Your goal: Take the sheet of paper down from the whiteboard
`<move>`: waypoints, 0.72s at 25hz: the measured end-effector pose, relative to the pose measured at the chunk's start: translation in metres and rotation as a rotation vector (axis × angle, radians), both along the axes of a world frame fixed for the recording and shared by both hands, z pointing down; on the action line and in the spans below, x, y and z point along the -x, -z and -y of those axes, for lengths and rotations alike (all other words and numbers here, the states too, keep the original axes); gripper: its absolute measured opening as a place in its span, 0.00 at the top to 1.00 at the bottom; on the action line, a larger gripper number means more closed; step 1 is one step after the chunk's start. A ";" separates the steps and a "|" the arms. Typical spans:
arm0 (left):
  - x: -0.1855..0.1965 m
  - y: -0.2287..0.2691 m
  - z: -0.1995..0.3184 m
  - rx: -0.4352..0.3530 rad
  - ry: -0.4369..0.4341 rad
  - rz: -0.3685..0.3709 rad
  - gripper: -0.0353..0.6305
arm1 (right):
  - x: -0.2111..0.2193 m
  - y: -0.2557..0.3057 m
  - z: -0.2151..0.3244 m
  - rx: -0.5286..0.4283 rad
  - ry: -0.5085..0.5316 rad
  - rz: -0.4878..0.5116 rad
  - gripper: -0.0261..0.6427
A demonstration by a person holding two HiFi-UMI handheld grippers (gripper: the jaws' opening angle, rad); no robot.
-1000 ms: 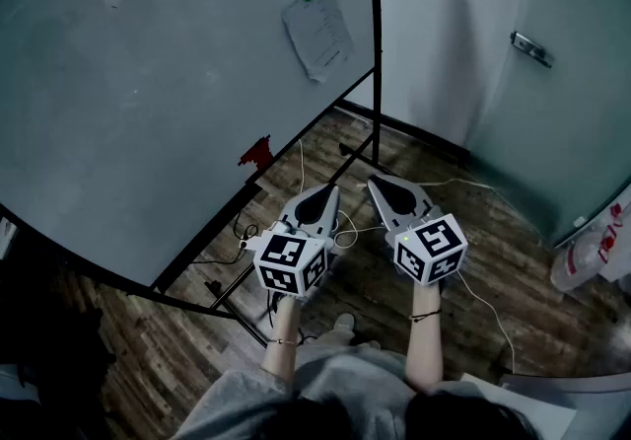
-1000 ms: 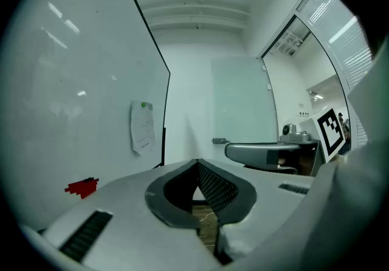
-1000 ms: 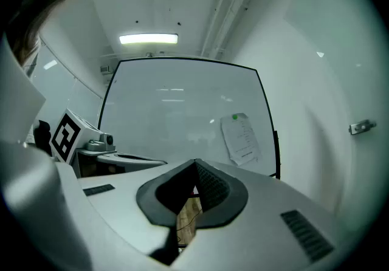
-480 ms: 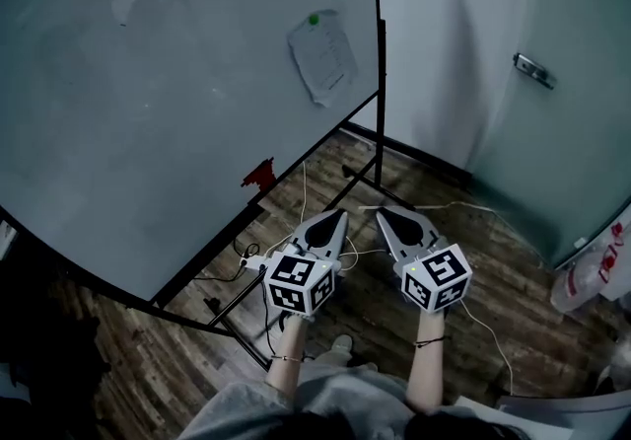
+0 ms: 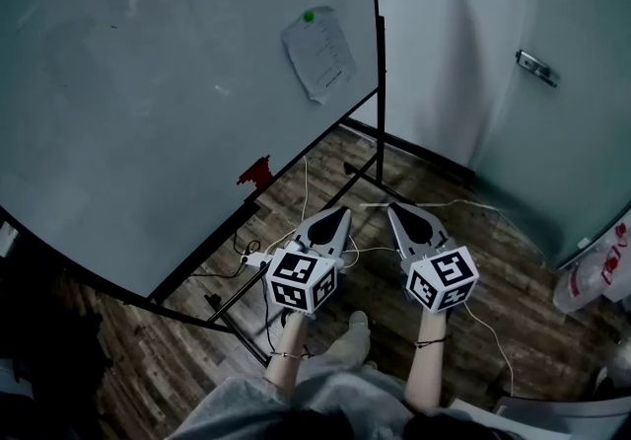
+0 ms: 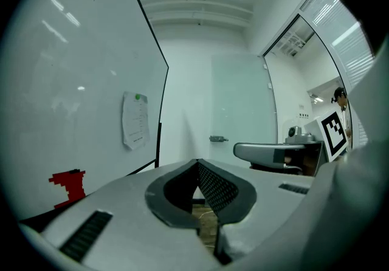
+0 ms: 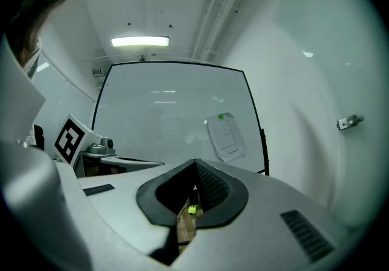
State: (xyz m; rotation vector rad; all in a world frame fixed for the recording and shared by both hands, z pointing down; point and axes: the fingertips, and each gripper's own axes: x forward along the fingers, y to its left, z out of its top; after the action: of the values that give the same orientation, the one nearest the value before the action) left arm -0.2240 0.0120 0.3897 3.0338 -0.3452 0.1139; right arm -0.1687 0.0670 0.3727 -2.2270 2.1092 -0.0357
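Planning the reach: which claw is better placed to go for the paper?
Right, probably: the right claw faces the paper almost head-on, while the left claw looks along the whiteboard with the paper off to its side. Both are shut.

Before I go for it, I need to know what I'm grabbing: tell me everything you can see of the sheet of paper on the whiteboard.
The sheet is white paper with faint lines of print, too small to read. It hangs against the whiteboard, close to the board's right edge, and seems slightly askew. A round green magnet pins it at the middle of its top edge. Its lower edge looks creased and a little curled. Nothing but the magnet and the board touches it.
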 end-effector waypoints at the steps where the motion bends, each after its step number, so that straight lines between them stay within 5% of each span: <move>1: -0.005 0.001 0.001 -0.007 -0.002 0.000 0.94 | -0.004 0.000 0.003 -0.002 0.000 -0.001 0.96; 18: -0.118 0.028 0.074 -0.050 -0.001 -0.062 0.94 | -0.110 0.018 0.073 0.002 0.002 -0.037 0.96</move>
State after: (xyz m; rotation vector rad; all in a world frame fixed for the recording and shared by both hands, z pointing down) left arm -0.1062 -0.0623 0.3616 3.0787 -0.3467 0.0121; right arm -0.0582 -0.0060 0.3543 -2.2439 2.1314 0.0030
